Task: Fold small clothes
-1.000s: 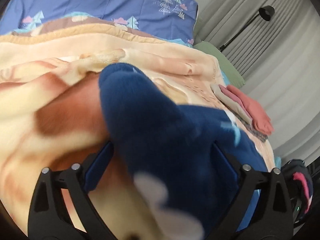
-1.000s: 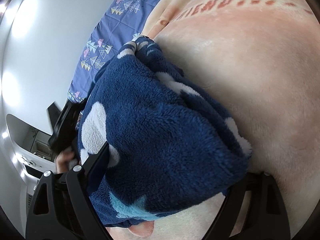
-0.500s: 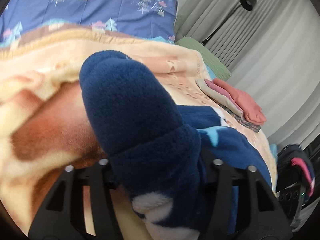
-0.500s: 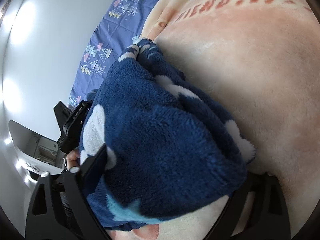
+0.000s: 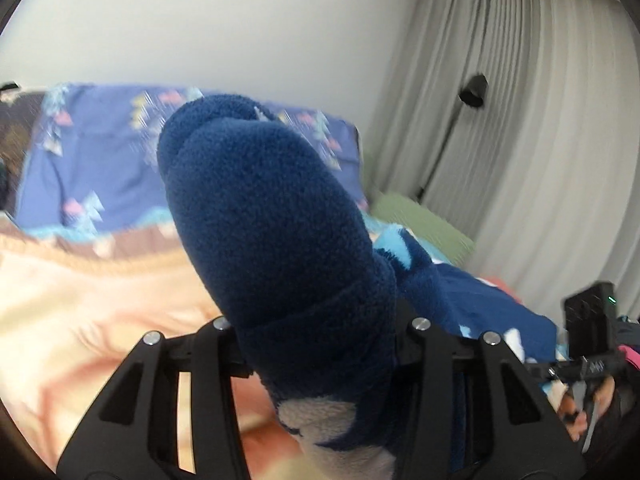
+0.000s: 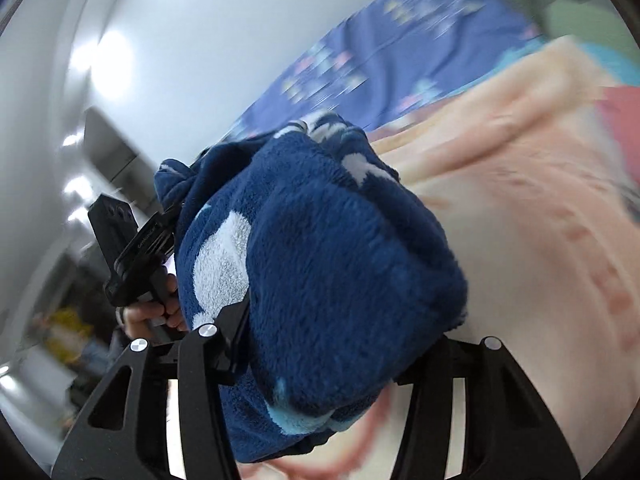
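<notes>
Each closing hand-held gripper (image 5: 320, 344) (image 6: 320, 344) clamps the navy fleece garment (image 5: 272, 216) between its jaws.

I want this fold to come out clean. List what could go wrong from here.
1. Both the left gripper and right gripper are closing on thick bunches of the navy fleece garment; a bunch could slip out.
2. Bunched, it may land creased on the peach blanket.
</notes>
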Demonstrator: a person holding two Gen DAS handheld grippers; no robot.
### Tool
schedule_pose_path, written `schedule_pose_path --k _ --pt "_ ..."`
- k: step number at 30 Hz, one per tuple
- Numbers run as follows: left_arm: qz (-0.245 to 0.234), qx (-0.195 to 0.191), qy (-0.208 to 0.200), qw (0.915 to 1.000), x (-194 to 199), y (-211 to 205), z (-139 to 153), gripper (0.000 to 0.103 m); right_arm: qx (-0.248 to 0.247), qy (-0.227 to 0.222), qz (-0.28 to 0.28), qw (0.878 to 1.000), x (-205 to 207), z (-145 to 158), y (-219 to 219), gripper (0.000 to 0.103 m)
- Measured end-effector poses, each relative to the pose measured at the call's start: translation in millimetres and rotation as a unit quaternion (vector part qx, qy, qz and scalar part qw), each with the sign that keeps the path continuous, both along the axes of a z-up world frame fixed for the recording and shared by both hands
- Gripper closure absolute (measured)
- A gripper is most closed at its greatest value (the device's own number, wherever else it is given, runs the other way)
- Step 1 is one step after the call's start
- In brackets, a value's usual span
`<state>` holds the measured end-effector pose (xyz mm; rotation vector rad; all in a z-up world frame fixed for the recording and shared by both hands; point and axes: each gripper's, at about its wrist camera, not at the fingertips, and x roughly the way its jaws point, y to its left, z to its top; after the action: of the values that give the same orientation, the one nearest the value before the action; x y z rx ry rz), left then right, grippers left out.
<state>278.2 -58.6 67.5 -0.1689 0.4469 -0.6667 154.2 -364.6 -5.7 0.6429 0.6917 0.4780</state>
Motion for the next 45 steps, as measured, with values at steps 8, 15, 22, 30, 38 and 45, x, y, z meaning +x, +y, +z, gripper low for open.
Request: schedule_pose_path --k 8,15,22,30,38,45 --pt "0.093 0.058 -0.026 0.9936 58.6 30.6 15.8 0.057 -0.099 -0.022 0.035 0.994 134.0 48.7 46.5 0.051" --pt "0.174 0.045 0.0 0.9836 130.7 66.8 -15.9 0.057 -0.134 -0.045 0.046 0.989 230.3 33.9 87.5 0.051" --pt "0.224 0.047 0.027 0.9731 158.0 90.2 -83.2 0.051 -0.143 -0.056 0.037 0.987 279.1 -16.1 114.2 0.048" --pt "0.253 0.104 0.197 0.9414 186.7 113.2 -197.4 0.027 -0.086 0.097 -0.031 0.991 288.0 -123.9 94.9 0.012" --pt "0.225 0.121 0.152 0.955 149.1 105.6 -157.1 0.01 -0.205 0.042 -0.054 0.976 228.5 -67.4 106.4 0.012" --pt "0.208 0.06 0.077 0.9732 55.9 108.5 -117.0 0.002 -0.318 -0.056 -0.116 0.939 119.0 -29.9 114.0 0.004"
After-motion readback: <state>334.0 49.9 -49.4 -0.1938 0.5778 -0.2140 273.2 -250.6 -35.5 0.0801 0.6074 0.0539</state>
